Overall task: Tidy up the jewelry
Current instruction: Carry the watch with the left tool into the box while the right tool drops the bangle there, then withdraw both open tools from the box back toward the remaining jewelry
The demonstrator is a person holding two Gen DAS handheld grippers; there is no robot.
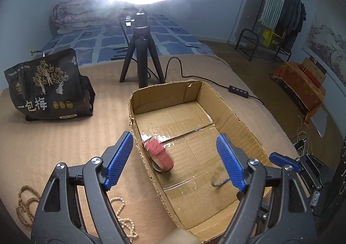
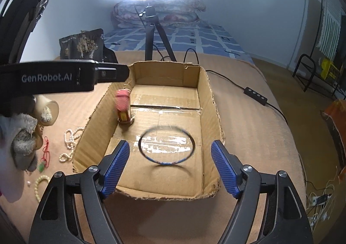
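Beige ribbed cloth covers the tabletop (image 2: pixel 248 114), and on it sits an open, shallow cardboard box (image 2: pixel 207 83) with ragged cut rims and shiny tape along its floor seams. Inside, a thin dark bangle (image 2: pixel 166 160) with a blue-streaked near edge appears blurred just above the box floor near the front wall, with its shadow beneath it. A red-and-pink pouch-like item (image 1: pixel 159 155), also blurred, stands close against the box's left wall. The right claw (image 2: pixel 170 166) hovers over the front rim, spread wide, with nothing between its blue pads. The left claw (image 1: pixel 174 160) straddles the left wall, one finger outside the box and one over its floor, equally wide and holding nothing. Most of the box floor is bare, chiefly toward the back and right walls. Outside the left wall lie a pearl necklace (image 2: pixel 70 144), a red cord with a green pendant (image 2: pixel 45 155), a cream bead bracelet (image 2: pixel 40 183) and a brown bead strand (image 1: pixel 26 202). Farther back stand a dark snack bag (image 1: pixel 45 86) and a ring-light tripod (image 1: pixel 141 60), whose cable and inline switch (image 2: pixel 255 95) trail just beside the right wall. Behind is a bed with a blue checked sheet (image 1: pixel 151 36).
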